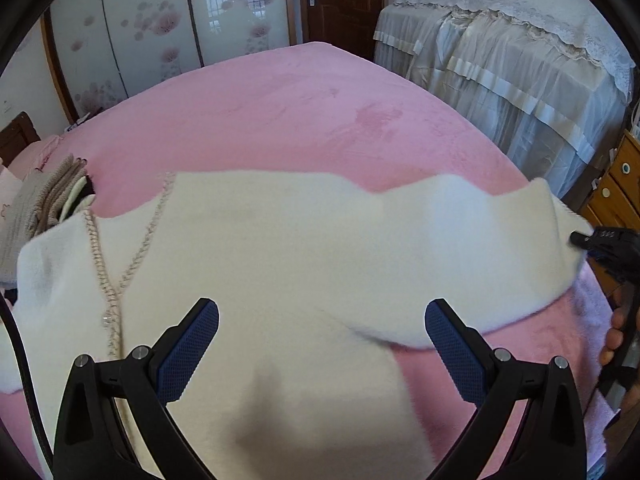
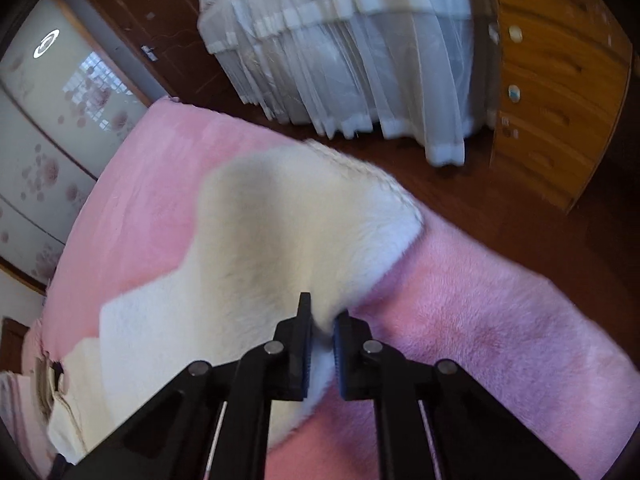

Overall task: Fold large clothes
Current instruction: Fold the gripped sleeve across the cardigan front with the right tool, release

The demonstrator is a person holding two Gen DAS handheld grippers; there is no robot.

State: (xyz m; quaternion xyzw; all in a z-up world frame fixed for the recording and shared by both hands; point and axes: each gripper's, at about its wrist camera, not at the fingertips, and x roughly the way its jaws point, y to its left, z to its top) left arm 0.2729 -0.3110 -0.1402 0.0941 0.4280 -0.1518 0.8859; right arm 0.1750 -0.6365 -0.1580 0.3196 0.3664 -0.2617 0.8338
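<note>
White fleece garment [image 1: 280, 248]: soft, light, limp, on the pink bed [image 1: 280, 112]. My right claw [image 2: 322, 344] pinches its sleeve edge by the bed's side edge. My left claw [image 1: 322, 344] hangs agape, empty.

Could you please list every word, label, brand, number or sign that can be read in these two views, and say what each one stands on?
None can be read.
Right gripper, seen from the left wrist: pale marks on its black body, too small and blurred to read.
White sweater, pink blanket, wooden drawers, brown door: no lettering shows.
</note>
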